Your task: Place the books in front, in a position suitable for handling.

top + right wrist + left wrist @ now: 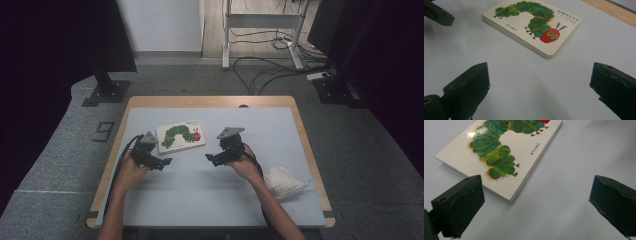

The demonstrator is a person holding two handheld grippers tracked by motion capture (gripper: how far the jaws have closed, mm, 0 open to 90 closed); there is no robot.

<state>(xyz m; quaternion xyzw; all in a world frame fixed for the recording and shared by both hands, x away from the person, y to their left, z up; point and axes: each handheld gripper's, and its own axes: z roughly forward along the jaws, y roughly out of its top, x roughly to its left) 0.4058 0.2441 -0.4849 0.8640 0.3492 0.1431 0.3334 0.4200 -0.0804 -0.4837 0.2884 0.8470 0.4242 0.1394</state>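
Caterpillar book [180,135] lying flat on table [210,195]. Left gripper [162,162] hovering just beside book, jaws spread, empty. Right gripper [210,158] hovering near book, jaws spread, empty.

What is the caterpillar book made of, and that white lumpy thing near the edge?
The caterpillar book looks like thick glossy cardboard: its edge shows as one solid pale slab with rounded corners, and light glares off the cover. The white lumpy thing seems to be soft knitted or netted fabric, judging by its bumpy, slumped surface; it's too small to be sure.
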